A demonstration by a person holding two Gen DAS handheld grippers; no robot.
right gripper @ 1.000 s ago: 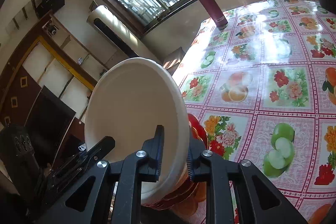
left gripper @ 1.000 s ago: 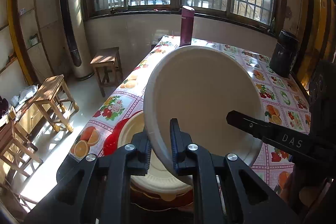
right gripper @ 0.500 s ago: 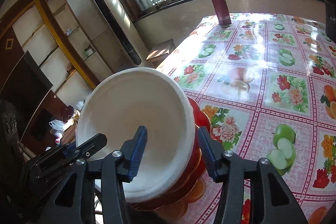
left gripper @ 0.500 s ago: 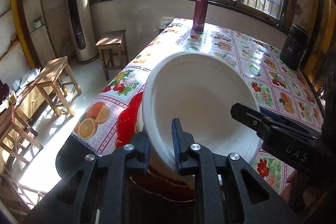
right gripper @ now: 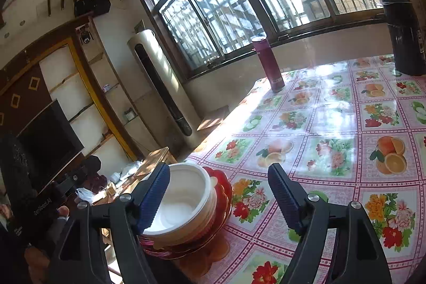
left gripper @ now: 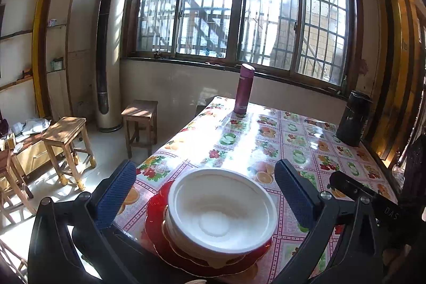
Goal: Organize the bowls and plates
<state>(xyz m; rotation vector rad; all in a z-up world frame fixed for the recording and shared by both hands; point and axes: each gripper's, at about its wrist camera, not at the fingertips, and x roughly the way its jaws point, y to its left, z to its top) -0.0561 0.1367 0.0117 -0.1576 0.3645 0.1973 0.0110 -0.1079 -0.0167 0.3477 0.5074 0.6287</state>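
Two hand-held grippers: both frame one stack of dishes at the near corner of a sunlit tabletop (left gripper: pixel 266 129).
Left hand-held gripper (left gripper: pixel 210 194): jaws have just been opening and now stand spread wide, blue pads on either side of the white bowl and clear of its rim.
Right hand-held gripper (right gripper: pixel 218 197): jaws have just been opening and are parted; in its own view the left pad overlaps the bowl's rim, though contact cannot be told, and the right pad stands above bare cloth.
White bowl (left gripper: pixel 221 209): upright, mouth up, seated on top of the stack, gripped by neither tool.
Stack: pale dishes under the bowl, with red scalloped plates (left gripper: pixel 157 206) at the bottom, close to the tabletop's near edge.
Tabletop: covered with a pink checked cloth printed with fruit and flowers, glaring where sunlight falls.
Maroon flask (left gripper: pixel 243 89): upright at the far end, below the window.
Black canister (left gripper: pixel 354 121): upright at the far right edge, well apart from the stack.
Room: barred window (left gripper: pixel 239 15) behind, tall white air conditioner (left gripper: pixel 107 57) in the corner, wooden stools (left gripper: pixel 66 148) on the floor at left.
Person: a hand (right gripper: pixel 40 254) on the other tool's black grip shows at the lower left of the right wrist view.
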